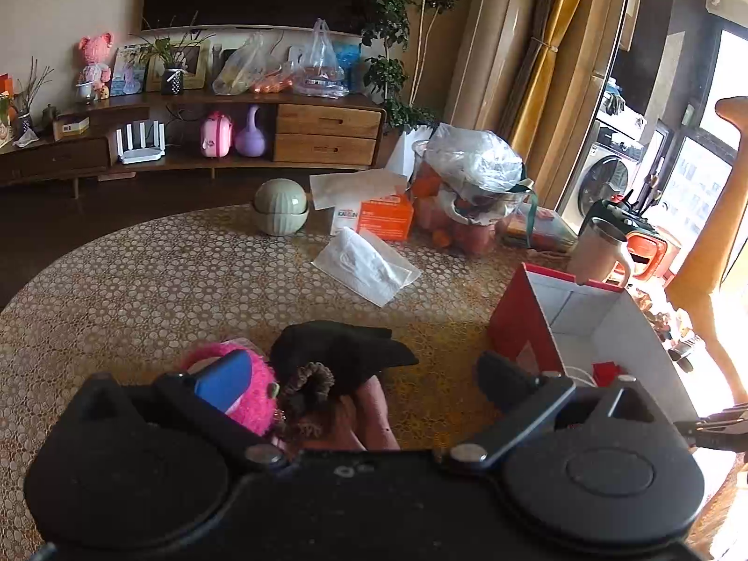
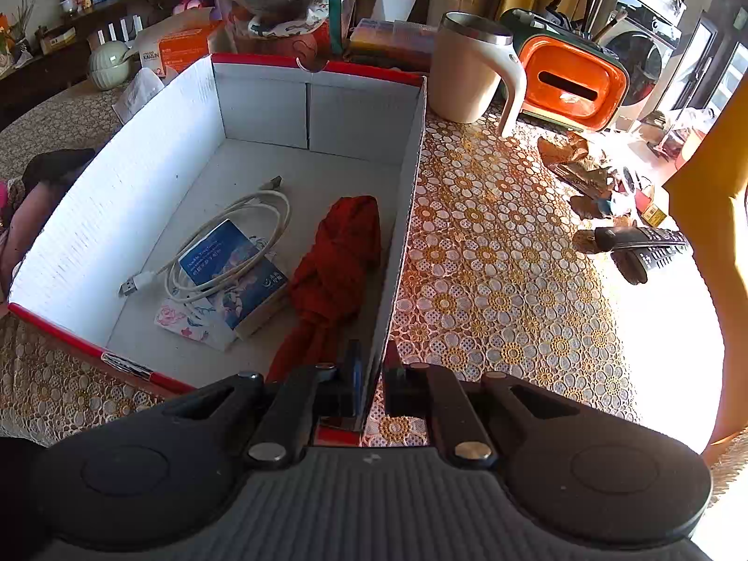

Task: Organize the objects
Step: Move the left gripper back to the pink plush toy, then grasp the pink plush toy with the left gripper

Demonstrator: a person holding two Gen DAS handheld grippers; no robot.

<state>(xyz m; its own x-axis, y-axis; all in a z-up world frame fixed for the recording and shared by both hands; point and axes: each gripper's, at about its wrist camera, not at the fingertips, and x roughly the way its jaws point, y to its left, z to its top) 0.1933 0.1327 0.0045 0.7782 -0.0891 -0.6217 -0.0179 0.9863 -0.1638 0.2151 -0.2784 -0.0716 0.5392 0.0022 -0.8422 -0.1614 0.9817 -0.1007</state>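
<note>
Surface with a lace-patterned cover [image 1: 140, 290] carries everything. At its near left edge, seen from the left wrist camera, sits a fuzzy pink item [image 1: 255, 390], touching a brown scrunchie [image 1: 311, 385] and a black cloth [image 1: 341, 350] just beside it. The left gripper [image 1: 355, 385] hangs above these with its fingers [image 1: 224, 381] spread wide and nothing between them; one finger overlaps the pink item.

Further right stands a red box with white inside walls [image 2: 121, 215]. Inside it lie a coiled white cable [image 2: 233, 243] on a blue booklet [image 2: 233, 271], a flowered card [image 2: 187, 322], and a red cloth bundle [image 2: 336, 262] against the right wall. The right gripper [image 2: 371, 374] has its fingers [image 2: 350, 369] narrowed onto the box's right wall at the near corner, one inside and one outside.

Right of the box stand a cream mug [image 2: 467, 75] and an orange container [image 2: 575, 84] toward the far edge, with a black remote [image 2: 645, 240] near the right edge.
</note>
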